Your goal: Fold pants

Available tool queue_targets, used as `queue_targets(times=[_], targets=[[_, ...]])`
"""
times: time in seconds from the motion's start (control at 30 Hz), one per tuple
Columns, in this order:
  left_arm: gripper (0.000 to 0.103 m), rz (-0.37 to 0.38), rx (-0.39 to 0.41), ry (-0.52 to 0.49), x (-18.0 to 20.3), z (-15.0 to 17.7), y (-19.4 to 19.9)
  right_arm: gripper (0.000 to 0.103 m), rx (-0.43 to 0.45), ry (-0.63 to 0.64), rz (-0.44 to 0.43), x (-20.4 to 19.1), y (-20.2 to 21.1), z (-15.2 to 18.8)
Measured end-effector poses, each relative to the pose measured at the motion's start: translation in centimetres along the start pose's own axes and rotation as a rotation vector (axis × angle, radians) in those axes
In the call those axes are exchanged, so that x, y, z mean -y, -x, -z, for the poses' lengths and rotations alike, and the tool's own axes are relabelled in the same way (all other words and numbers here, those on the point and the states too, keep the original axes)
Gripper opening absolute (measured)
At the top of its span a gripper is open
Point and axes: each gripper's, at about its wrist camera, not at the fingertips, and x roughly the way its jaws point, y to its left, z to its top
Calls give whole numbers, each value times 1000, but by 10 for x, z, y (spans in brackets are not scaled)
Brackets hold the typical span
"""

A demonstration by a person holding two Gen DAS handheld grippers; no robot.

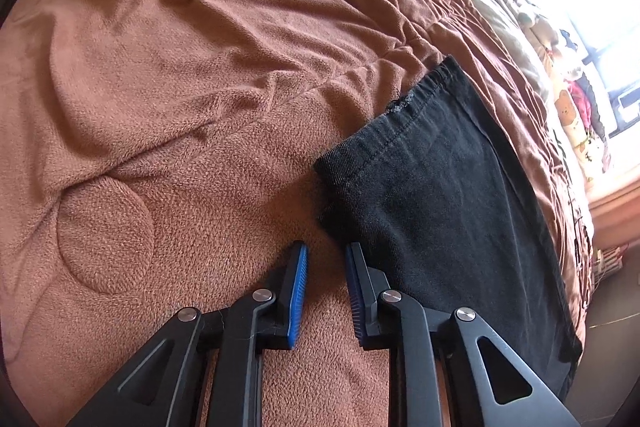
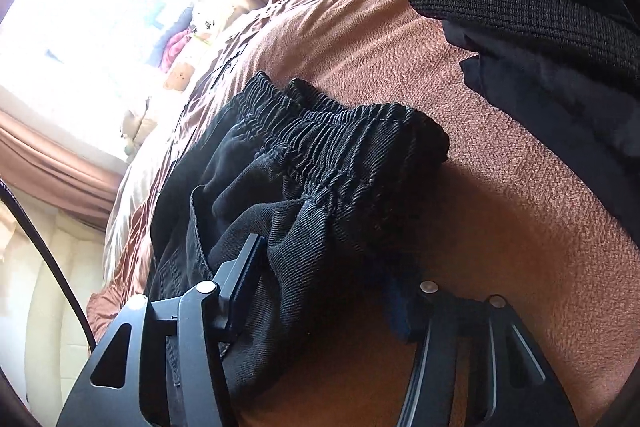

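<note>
Now | pants (image 1: 440, 187) black, on brown blanket (image 1: 160, 87), long axis 11-to-5 | left gripper (image 1: 327, 259) spread narrowly, empty, hem corner at 12 | right gripper (image 2: 332, 267) straddling bunched waistband (image 2: 328, 135), pinch unconfirmed | right nearer

Bunched pants (image 2: 320, 163) hide the right gripper's (image 2: 324, 291) far pad.

Black pants (image 2: 304, 163) lie on the brown blanket (image 1: 168, 75), elastic waistband bunched, leg end flat.
</note>
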Motion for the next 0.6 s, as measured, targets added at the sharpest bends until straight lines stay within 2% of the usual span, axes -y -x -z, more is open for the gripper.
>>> queue_targets(times=[0.1,0.23,0.37,0.6], targets=[[23,-2,14,37,2,-4,-1,53,1,-7,1,3,3,2],[23,100,36,121,-4,-6,1,52,-4,-6,-3,4,0,3],[23,113,29,124,-7,-5,-3,53,-5,-8,-14,6,-3,1],[25,185,-10,201,-9,9,-7,53,5,-18,-19,3,-10,2]])
